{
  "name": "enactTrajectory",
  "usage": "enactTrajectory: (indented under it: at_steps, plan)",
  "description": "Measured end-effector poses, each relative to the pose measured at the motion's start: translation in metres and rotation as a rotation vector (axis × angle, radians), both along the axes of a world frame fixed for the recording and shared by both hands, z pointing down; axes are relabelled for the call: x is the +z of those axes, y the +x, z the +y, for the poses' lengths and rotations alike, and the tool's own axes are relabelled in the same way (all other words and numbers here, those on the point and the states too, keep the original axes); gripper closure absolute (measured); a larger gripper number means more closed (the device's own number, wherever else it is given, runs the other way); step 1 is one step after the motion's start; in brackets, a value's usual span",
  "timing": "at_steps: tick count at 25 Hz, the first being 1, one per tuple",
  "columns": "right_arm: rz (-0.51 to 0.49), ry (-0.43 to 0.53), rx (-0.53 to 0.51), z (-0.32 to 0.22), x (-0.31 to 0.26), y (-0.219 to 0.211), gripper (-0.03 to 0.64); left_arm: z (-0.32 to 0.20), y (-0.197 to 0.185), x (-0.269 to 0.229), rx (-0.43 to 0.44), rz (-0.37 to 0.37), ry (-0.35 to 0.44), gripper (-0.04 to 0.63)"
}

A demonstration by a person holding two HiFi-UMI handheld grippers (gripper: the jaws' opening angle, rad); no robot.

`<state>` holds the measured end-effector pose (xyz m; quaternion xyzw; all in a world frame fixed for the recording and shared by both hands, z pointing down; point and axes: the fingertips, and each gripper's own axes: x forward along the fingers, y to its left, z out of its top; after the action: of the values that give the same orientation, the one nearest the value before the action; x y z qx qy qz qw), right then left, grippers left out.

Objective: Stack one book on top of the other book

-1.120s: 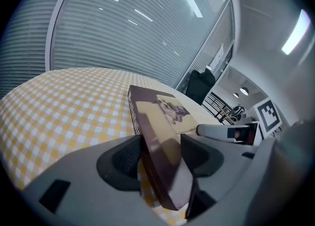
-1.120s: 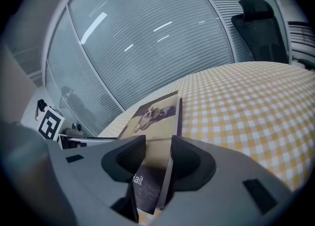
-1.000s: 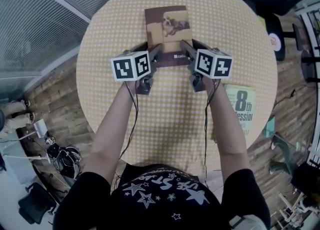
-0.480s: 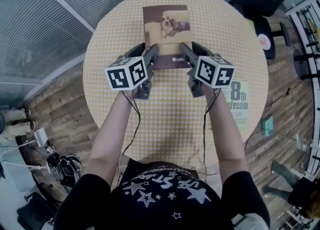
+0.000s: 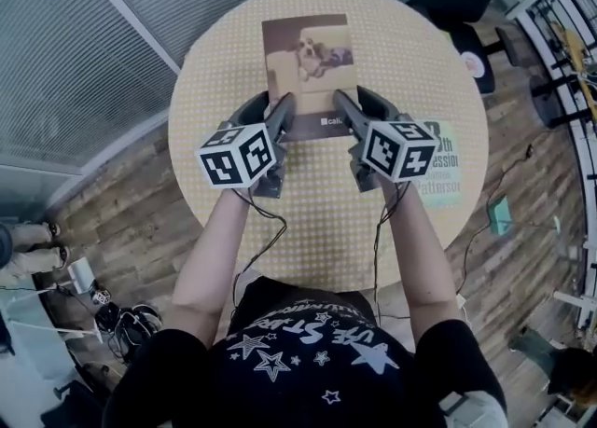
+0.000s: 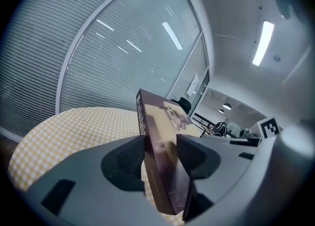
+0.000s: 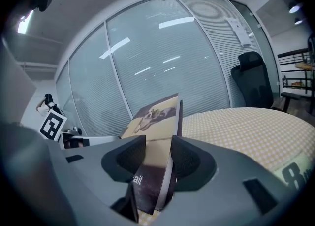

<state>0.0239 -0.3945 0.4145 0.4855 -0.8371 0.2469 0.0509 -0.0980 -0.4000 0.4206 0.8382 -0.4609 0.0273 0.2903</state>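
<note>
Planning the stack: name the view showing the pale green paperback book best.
Head view: the pale green paperback book lies cover up, partly behind the right gripper. Right gripper view catches one corner; left gripper view, nothing.

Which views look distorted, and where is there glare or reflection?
Left gripper view: strong fisheye, dark corners, light streaks mirrored in the glass wall. Right gripper view: same curving, same reflections. Head view: milder bending, even light, no glare.

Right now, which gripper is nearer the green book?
Right. The right gripper holds the brown book's right edge, next to the green book. The left gripper, jaws just closing on the brown book's left edge, sits farther away.
</note>
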Motion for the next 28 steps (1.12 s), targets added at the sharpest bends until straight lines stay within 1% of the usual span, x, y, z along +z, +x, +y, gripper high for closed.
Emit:
enactTrajectory:
  at_steps: [3, 7, 9, 11, 16, 20, 24, 26, 28]
  plan:
    - [0.008, 0.009, 0.027, 0.024, -0.005, -0.008, 0.445, 0.022, -0.007, -0.003, 0.033, 0.012, -0.005, 0.391]
    - [-0.019, 0.008, 0.061, 0.069, -0.006, -0.01, 0.445, 0.062, -0.01, -0.007, 0.064, -0.002, 0.014, 0.391]
    - [-0.029, 0.019, 0.084, 0.097, -0.008, -0.002, 0.445, 0.087, -0.002, -0.01, 0.086, -0.006, 0.024, 0.391]
    - [-0.029, 0.029, 0.108, 0.114, -0.009, 0.006, 0.445, 0.101, 0.006, -0.01, 0.111, -0.004, 0.025, 0.391]
    - [-0.022, 0.043, 0.137, 0.126, -0.01, 0.024, 0.445, 0.109, 0.024, -0.011, 0.149, 0.005, 0.021, 0.393]
    - [-0.039, 0.055, 0.137, 0.127, -0.01, 0.027, 0.445, 0.112, 0.026, -0.012, 0.151, 0.009, 0.023, 0.398]
    - [-0.061, 0.058, 0.117, 0.125, -0.007, 0.025, 0.445, 0.114, 0.022, -0.011, 0.121, 0.019, 0.018, 0.402]
    - [-0.071, 0.059, 0.091, 0.128, -0.009, 0.038, 0.445, 0.12, 0.034, -0.013, 0.103, 0.024, 0.02, 0.403]
    - [-0.082, 0.07, 0.057, 0.135, -0.014, 0.069, 0.445, 0.132, 0.065, -0.018, 0.086, 0.021, 0.027, 0.405]
